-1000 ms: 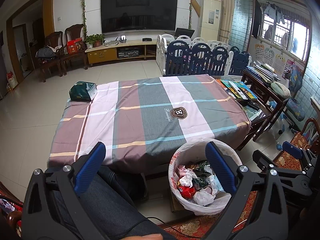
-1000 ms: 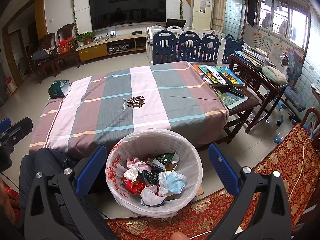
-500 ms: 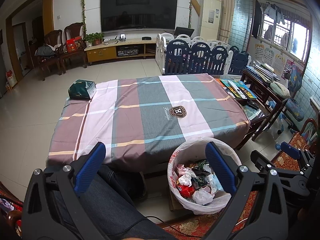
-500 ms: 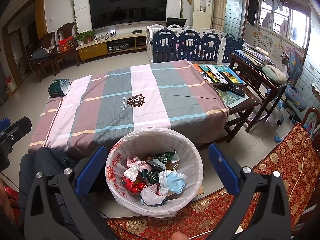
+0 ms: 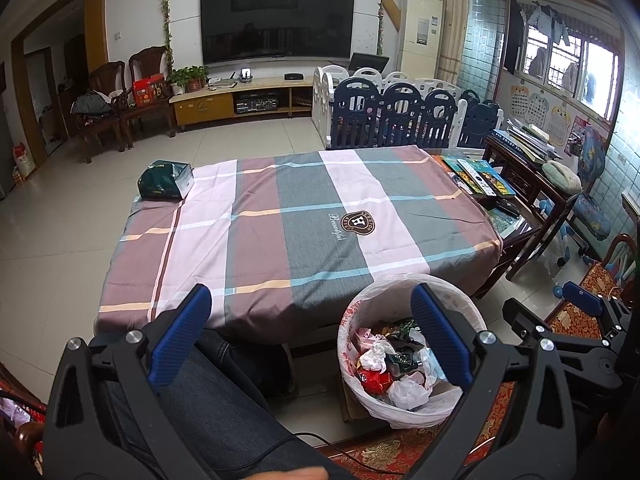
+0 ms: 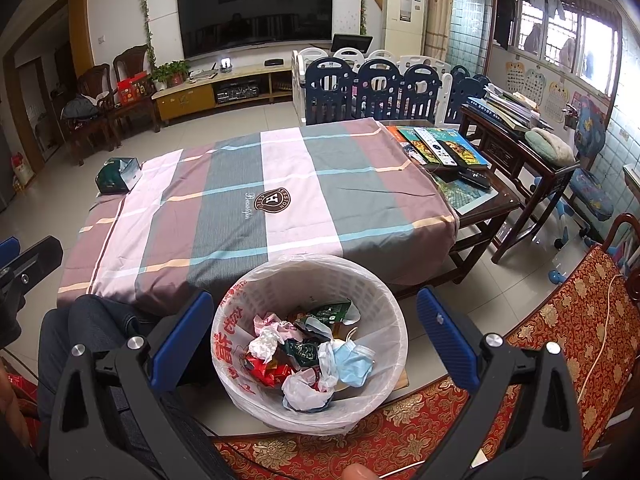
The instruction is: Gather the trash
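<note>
Left hand-held gripper (image 5: 310, 334) lifted slightly: desk (image 5: 304, 220) and trash bin (image 5: 356, 312) slid lower in its frame.

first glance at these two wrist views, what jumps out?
The white lined trash basket on the floor at the table's near edge, full of crumpled wrappers and a blue face mask. Behind it, the big plaid tablecloth with only a dark green tissue box at its far left corner. Both the left gripper and right gripper hang open and empty.
</note>
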The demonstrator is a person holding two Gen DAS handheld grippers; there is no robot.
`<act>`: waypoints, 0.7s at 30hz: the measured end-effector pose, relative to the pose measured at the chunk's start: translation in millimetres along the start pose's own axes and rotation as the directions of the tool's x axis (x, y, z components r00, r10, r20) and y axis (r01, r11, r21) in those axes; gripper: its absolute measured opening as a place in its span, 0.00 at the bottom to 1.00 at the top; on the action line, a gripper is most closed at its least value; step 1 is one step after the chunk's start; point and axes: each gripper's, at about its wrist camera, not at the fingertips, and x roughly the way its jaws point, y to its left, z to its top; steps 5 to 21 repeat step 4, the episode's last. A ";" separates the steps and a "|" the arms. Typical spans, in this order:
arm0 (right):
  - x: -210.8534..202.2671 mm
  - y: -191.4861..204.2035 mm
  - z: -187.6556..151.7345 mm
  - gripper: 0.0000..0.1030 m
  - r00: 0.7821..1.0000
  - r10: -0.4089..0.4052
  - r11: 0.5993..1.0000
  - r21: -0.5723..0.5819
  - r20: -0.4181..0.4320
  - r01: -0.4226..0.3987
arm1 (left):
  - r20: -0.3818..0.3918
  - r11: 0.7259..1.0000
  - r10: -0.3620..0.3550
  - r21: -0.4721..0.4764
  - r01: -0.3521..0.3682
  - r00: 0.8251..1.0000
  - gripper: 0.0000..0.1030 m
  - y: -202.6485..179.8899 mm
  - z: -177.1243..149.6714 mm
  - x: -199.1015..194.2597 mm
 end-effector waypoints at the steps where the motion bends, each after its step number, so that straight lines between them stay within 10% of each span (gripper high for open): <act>1: 0.1 -0.1 0.1 0.97 1.000 0.000 1.000 0.000 -0.001 0.000 | -0.004 1.000 0.002 -0.004 -0.002 1.000 0.96 0.6 -0.1 0.7; 21: 1.9 1.2 -3.0 0.96 1.000 0.001 1.000 0.004 -0.003 -0.001 | -0.015 1.000 0.009 -0.011 -0.009 1.000 0.96 3.3 0.8 4.6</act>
